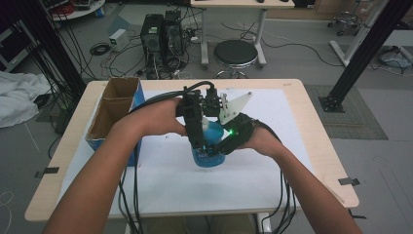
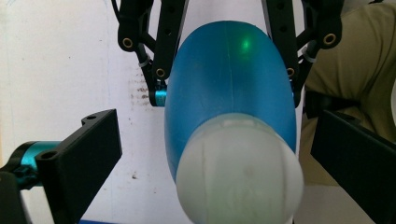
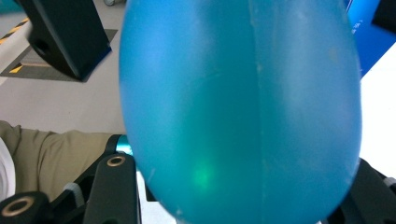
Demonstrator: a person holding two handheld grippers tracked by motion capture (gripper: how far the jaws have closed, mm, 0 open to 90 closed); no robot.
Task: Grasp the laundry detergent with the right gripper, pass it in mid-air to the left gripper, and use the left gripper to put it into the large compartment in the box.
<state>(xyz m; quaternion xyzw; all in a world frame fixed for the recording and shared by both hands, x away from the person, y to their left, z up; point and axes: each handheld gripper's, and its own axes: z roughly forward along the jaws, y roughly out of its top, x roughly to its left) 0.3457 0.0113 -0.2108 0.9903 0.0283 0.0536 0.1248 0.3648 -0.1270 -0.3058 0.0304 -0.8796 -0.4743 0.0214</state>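
The right gripper (image 1: 220, 146) is closed on the blue bottle (image 1: 208, 155): in the right gripper view its black jaws rise on either side of the bottle's body (image 3: 238, 112) and press against it, and in the left gripper view the same gripper (image 2: 229, 74) clamps the far end of the bottle (image 2: 229, 84). A green light spot sits on the blue plastic in both gripper views.

The left gripper (image 2: 212, 154) stands open — its two black jaws flank the bottle's white cap (image 2: 238, 170) with clear space on each side, touching neither cap nor body. In the high view the left gripper (image 1: 197, 141) comes down from above onto the top of the bottle, while the right one reaches in from the right side.

The bottle is held just above the white mat (image 1: 272, 170) near the middle of the table (image 1: 316, 126), a little toward the person's edge. Whether its base touches the mat I cannot tell. A forearm enters from each bottom corner of the high view, and black cables trail from both grippers over the near edge.

Outward from there, an open cardboard box with a blue side (image 1: 114, 109) stands at the table's left edge, near the far left corner — well apart from the bottle.
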